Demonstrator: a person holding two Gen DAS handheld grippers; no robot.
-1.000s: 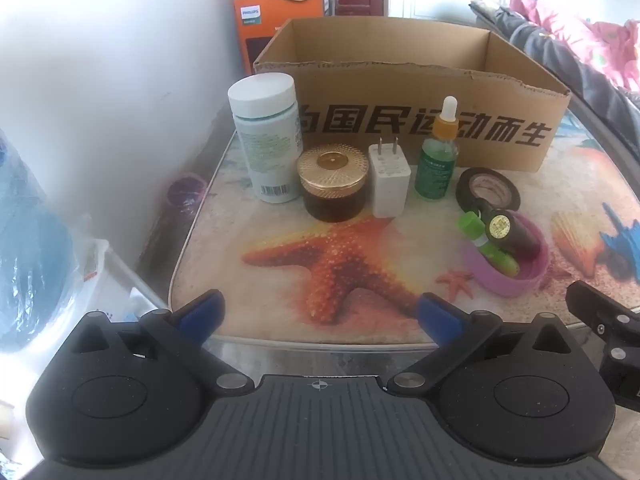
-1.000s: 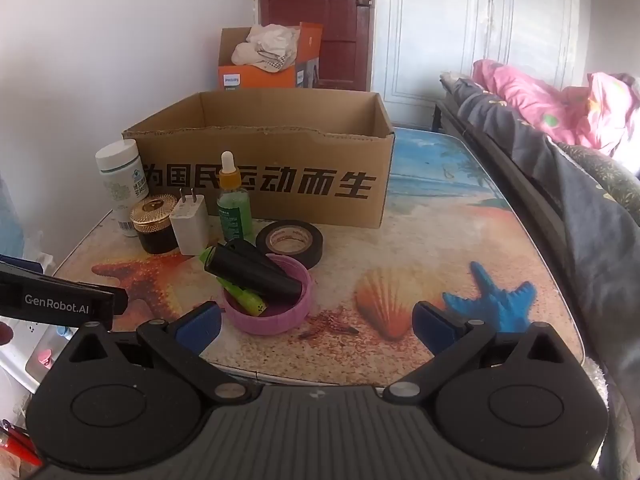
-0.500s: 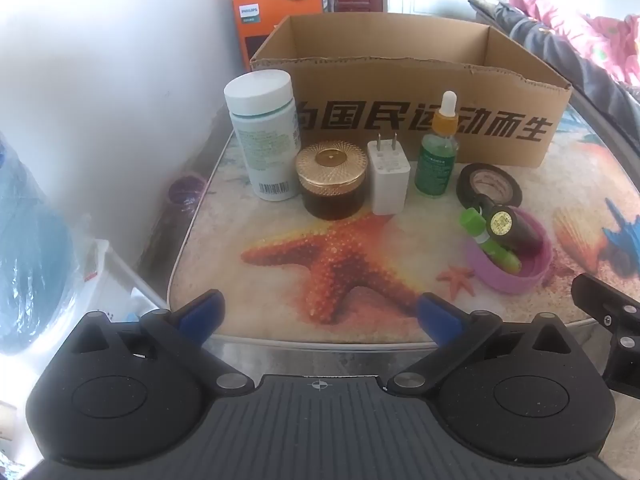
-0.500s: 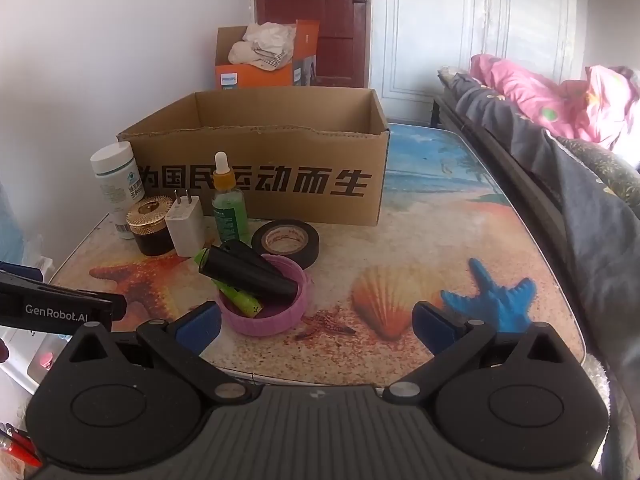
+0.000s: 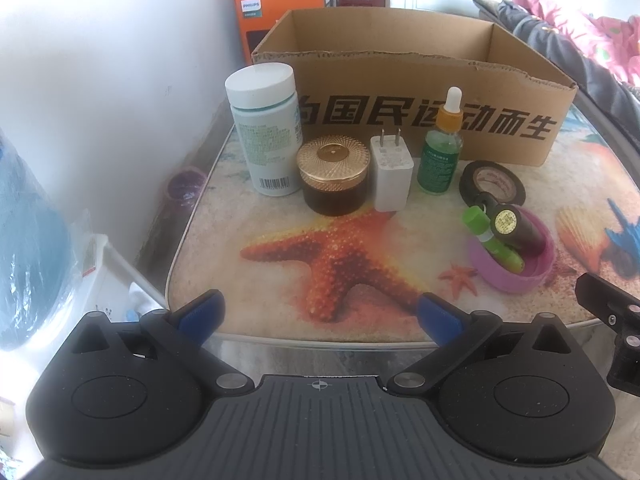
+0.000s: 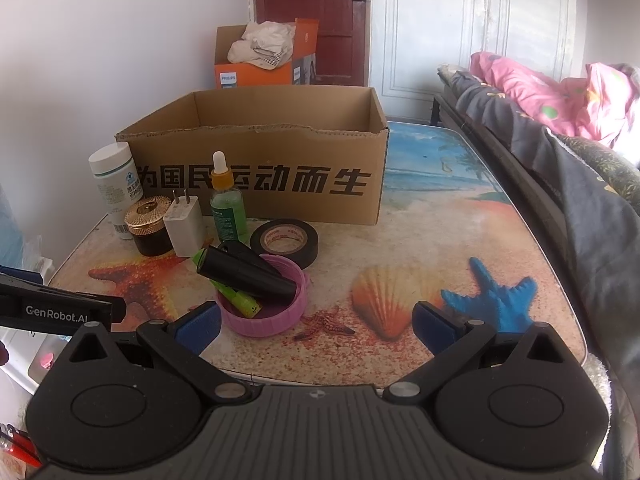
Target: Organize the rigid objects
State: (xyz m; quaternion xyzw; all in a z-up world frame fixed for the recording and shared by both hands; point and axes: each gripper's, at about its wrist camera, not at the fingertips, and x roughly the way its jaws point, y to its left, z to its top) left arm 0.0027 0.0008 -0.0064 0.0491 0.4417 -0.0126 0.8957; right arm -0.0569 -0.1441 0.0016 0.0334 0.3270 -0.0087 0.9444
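On the beach-print table stand a white pill bottle (image 5: pixel 266 132), a gold-lidded jar (image 5: pixel 332 174), a white charger plug (image 5: pixel 391 172) and a green dropper bottle (image 5: pixel 442 148), in a row before an open cardboard box (image 5: pixel 420 92). A black tape roll (image 5: pixel 493 182) lies to their right. A pink lid (image 5: pixel 514 264) holds a black tube (image 5: pixel 518 226) and a green tube (image 5: pixel 494 242). My left gripper (image 5: pixel 320 314) is open and empty at the table's front edge. My right gripper (image 6: pixel 316 326) is open and empty, just right of the pink lid (image 6: pixel 266 310).
An orange Philips box (image 6: pixel 266 62) with cloth stands behind the cardboard box. A bed with dark and pink bedding (image 6: pixel 560 128) runs along the table's right side. A white wall is on the left. A blue bag (image 5: pixel 28 236) sits lower left.
Both grippers have moved slightly forward toward the table; the objects look a little nearer. Nothing on the table has moved.
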